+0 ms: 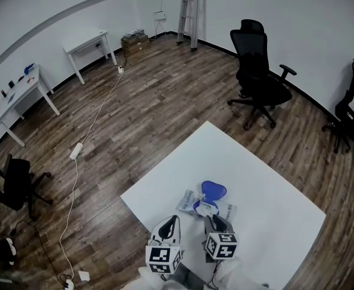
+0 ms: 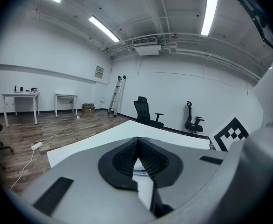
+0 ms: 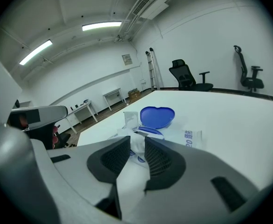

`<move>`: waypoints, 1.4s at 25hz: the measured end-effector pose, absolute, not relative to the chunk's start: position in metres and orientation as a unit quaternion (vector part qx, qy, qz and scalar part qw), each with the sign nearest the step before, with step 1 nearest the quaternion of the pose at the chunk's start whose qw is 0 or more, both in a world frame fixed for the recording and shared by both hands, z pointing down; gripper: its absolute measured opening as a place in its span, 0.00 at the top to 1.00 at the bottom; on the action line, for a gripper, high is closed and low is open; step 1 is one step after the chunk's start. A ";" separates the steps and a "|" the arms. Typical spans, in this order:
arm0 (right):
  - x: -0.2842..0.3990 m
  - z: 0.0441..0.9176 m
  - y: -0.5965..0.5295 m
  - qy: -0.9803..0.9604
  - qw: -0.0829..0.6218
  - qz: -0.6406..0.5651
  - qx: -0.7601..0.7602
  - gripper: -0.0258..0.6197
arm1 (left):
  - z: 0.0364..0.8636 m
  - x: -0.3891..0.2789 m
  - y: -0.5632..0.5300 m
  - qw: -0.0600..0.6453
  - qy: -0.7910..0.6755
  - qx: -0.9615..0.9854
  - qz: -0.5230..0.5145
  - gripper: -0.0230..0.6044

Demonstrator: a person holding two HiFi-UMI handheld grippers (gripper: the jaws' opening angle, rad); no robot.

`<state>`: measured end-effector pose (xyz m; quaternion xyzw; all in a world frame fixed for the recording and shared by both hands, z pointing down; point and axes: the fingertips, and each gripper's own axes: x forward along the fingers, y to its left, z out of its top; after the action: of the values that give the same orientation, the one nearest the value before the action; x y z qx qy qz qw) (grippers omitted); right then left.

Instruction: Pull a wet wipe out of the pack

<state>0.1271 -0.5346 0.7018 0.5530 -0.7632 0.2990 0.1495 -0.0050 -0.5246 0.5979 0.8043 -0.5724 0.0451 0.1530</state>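
The wet wipe pack (image 1: 221, 209) lies flat on the white table (image 1: 273, 174) near its front edge, with its blue heart-shaped lid (image 1: 213, 190) flipped open. My right gripper (image 1: 215, 221) sits right at the pack. In the right gripper view a white wipe (image 3: 135, 149) rises from the pack (image 3: 190, 138) below the lid (image 3: 157, 116) and runs between the parted jaws of my right gripper (image 3: 137, 143), whose pads stand off it. My left gripper (image 1: 170, 224) hovers just left of the pack. Its jaws meet at the tips in the left gripper view (image 2: 137, 141), with nothing held.
A black office chair (image 1: 258, 80) stands beyond the table's far corner, another (image 1: 349, 110) at the right wall. Two small white desks (image 1: 26, 86) and a ladder (image 1: 189, 8) line the far walls. A cable with a power strip (image 1: 75, 151) crosses the wooden floor at left.
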 end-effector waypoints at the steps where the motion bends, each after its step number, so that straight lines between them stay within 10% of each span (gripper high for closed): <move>1: 0.127 0.702 -0.535 -0.763 0.149 0.301 0.553 0.80 | 0.597 -0.006 -0.525 0.153 -0.573 0.804 0.046 0.97; 35: 0.127 0.677 -0.533 -0.775 0.122 0.295 0.545 0.94 | 0.586 -0.008 -0.503 0.135 -0.593 0.793 0.034 0.97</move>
<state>0.1266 -0.5335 0.6772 0.5452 -0.7751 0.2951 0.1224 -0.0078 -0.5031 0.5857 0.7928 -0.5934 0.0335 0.1351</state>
